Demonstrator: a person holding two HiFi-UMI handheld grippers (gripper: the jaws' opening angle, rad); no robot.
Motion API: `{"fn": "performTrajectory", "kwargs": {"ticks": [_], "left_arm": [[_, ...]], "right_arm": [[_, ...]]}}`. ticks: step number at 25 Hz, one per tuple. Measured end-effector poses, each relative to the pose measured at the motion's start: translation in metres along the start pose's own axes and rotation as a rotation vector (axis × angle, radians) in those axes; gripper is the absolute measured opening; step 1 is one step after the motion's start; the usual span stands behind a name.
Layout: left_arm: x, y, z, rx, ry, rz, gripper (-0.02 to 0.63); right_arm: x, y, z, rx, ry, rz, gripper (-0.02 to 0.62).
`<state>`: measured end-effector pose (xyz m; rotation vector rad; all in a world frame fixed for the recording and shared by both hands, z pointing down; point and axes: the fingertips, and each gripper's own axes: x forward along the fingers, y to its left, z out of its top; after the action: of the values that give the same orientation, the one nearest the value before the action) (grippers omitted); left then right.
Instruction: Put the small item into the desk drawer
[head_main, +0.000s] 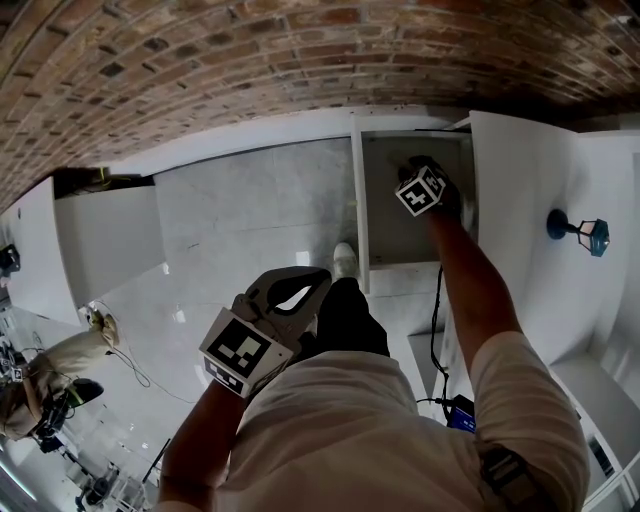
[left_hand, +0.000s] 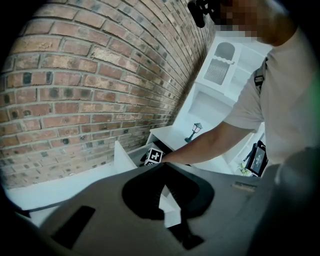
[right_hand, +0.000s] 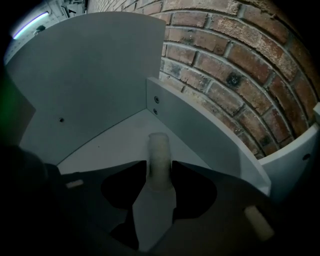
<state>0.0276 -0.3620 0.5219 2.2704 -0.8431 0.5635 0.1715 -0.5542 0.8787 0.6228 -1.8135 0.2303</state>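
Reaching inside the open drawer (right_hand: 110, 145), the right gripper (right_hand: 159, 175) pinches the small item (right_hand: 159, 150) just above the drawer's floor, seemingly for release there. The left gripper (head_main: 318, 277), clenched and empty, idles outside the drawer.

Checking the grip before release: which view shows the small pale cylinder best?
The right gripper view: the small pale cylinder stands clamped in the right gripper inside the grey drawer. In the head view the gripper's marker cube covers it; the left gripper view shows only that cube.
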Motion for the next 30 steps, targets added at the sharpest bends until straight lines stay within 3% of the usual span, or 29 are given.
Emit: {"fn": "performTrajectory", "kwargs": {"ticks": [14, 30], "left_arm": [[-0.044, -0.031, -0.015, 0.075, -0.046, -0.053, 0.005], [-0.152, -0.071, -0.068, 0.168, -0.136, -0.115, 0.005]], "right_arm": [[-0.072, 0.014, 0.002, 0.104, -0.083, -0.087, 0.158], [-0.217, 0.115, 0.015, 0.301, -0.282, -0.154, 0.043]]}}
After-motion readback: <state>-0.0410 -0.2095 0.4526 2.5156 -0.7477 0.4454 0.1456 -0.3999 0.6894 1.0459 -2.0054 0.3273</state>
